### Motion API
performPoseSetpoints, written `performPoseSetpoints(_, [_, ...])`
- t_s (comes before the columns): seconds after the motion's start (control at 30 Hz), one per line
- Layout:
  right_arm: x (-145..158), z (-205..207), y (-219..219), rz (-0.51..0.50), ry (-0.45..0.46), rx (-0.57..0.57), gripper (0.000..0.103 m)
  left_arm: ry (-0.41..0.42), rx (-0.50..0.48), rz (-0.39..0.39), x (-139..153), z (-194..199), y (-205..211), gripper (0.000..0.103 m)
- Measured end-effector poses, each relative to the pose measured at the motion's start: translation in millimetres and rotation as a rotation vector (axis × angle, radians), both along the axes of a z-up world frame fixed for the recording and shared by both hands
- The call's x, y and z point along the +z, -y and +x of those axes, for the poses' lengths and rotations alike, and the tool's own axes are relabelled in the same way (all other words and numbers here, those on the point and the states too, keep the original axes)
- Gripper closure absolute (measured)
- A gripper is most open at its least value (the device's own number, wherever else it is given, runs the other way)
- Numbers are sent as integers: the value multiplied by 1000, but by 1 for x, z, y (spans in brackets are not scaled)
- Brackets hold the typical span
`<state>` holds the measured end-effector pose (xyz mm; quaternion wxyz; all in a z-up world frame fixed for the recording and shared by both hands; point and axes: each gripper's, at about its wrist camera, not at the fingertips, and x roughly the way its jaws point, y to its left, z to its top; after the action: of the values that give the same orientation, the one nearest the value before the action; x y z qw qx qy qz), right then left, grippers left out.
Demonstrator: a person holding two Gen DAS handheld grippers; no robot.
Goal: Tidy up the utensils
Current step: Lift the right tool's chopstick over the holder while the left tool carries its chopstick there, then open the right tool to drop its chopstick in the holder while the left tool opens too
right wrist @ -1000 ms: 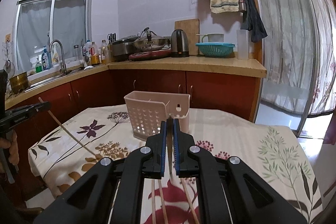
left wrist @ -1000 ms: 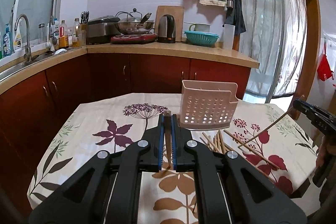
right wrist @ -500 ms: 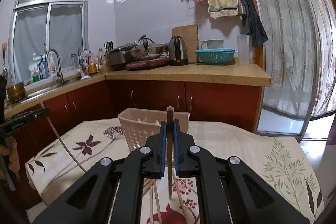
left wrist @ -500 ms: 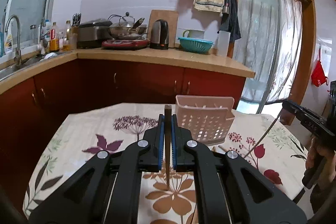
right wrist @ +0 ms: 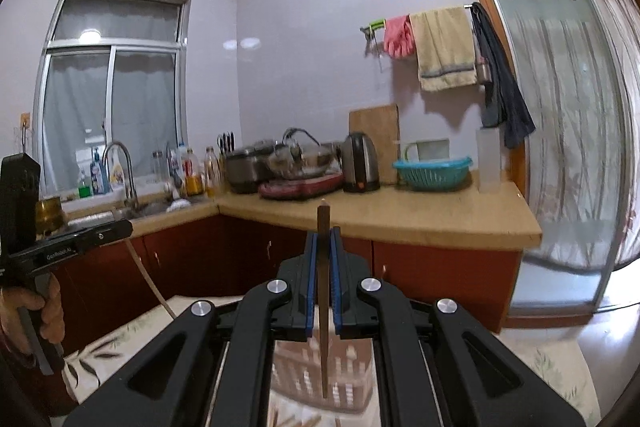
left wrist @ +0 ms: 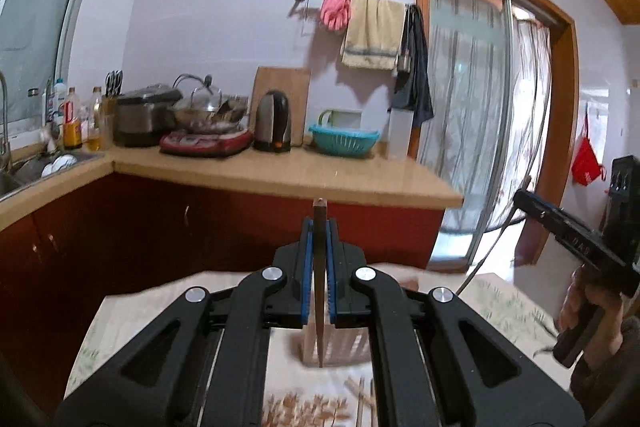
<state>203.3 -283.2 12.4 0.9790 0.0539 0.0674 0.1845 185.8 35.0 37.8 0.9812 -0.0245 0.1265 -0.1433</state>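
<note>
Chopstick [left wrist: 319, 267] in left wrist view: upright, pinched between blue pads of left gripper [left wrist: 319, 227], jaws pressed tight on it, top end poking above fingertips, lower end hanging in front of beige perforated utensil basket [left wrist: 340, 347]. Basket sits on floral tablecloth [left wrist: 508, 303], blurred. More chopsticks [left wrist: 362, 399] lie on cloth just near side of basket. Right gripper [left wrist: 524, 197] at right edge, held by a hand [left wrist: 588, 303], also holds a thin stick

Right wrist view: second chopstick [right wrist: 323, 267] upright, right gripper [right wrist: 323, 235] clamped on it, tip hanging over basket [right wrist: 352, 367]. Left gripper [right wrist: 124, 227] left of basket, its stick slanting down
</note>
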Motion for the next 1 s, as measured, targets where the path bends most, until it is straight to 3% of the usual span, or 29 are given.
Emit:
performPoseSetpoints(0.27, [2, 47, -6, 7, 10, -8, 96, 74, -6, -12, 21, 41, 20, 96])
performPoseSetpoints(0.77, [-76, 110, -6, 69, -231, 9, 96, -145, 4, -7, -77, 111, 30, 96])
performPoseSetpoints(0.83, [-80, 112, -6, 71, -245, 6, 96, -151, 4, 5, -84, 111, 30, 82])
performPoseSetpoints(0.87, [-80, 112, -5, 74, -244, 1, 93, -151, 6, 10, -85, 110, 30, 75])
performPoseSetpoints(0.9, [-79, 114, -4, 70, -242, -4, 82, -145, 9, 9, -85, 108, 29, 61])
performPoseSetpoints(1.0, [-73, 109, -5, 43, -207, -45, 48, -127, 8, 13, -83, 102, 27, 51])
